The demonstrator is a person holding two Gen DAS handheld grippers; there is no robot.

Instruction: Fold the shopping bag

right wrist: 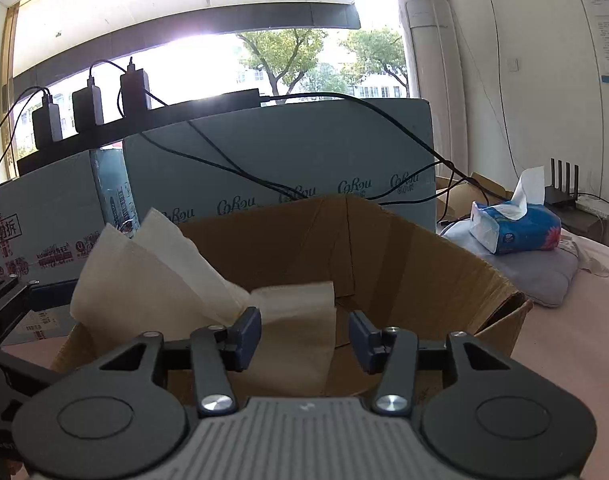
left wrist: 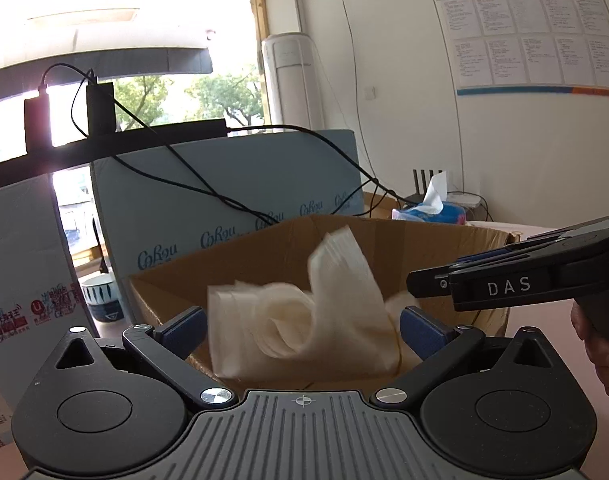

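Up close, the open cardboard box (right wrist: 404, 248) sits on the pink tabletop (right wrist: 564, 344), hemmed by blue cartons (right wrist: 304, 152) behind; bare table lies only to its right, before the tissue pack (right wrist: 512, 224). Both grippers hover at its near rim. The left gripper (left wrist: 302, 330) gapes wide, the white shopping bag (left wrist: 304, 312) loose between its pads. The right gripper (right wrist: 304, 338) stands parted, empty, above folded bags.
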